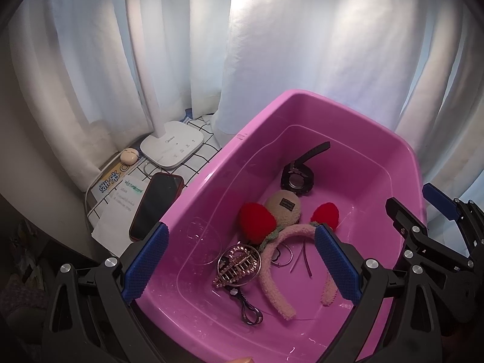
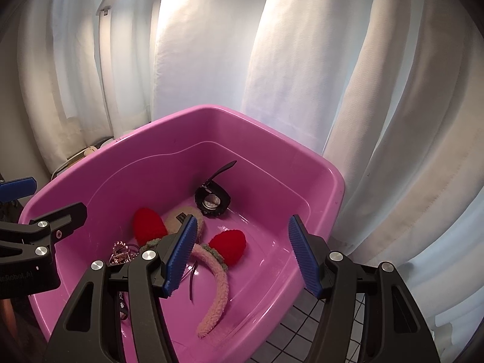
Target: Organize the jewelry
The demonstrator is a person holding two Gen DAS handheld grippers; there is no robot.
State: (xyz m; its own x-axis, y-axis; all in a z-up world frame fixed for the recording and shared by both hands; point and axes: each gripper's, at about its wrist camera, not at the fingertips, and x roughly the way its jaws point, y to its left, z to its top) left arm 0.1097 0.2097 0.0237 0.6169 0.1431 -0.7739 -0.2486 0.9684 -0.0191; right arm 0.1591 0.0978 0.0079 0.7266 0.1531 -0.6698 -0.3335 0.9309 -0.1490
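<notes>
A pink plastic tub (image 1: 211,169) (image 2: 329,178) holds a fluffy headband with red strawberry ears (image 1: 272,275) (image 2: 217,281), a black watch (image 1: 298,180) (image 2: 213,201), a gold hair claw (image 1: 237,264) (image 2: 121,252), a beige plush piece (image 1: 282,207), hoop earrings (image 1: 284,255) and a dark hair tie (image 1: 249,313). My left gripper (image 1: 242,263) is open and empty above the tub's near end. My right gripper (image 2: 242,254) is open and empty over the tub's right side; it also shows in the left wrist view (image 1: 423,217).
A white lamp base (image 1: 172,145), a small cream earbud case (image 1: 130,154), a red-cased phone (image 1: 157,205) and papers (image 1: 121,199) lie on a grid-patterned cloth (image 1: 202,154) left of the tub. White curtains (image 2: 302,60) hang close behind.
</notes>
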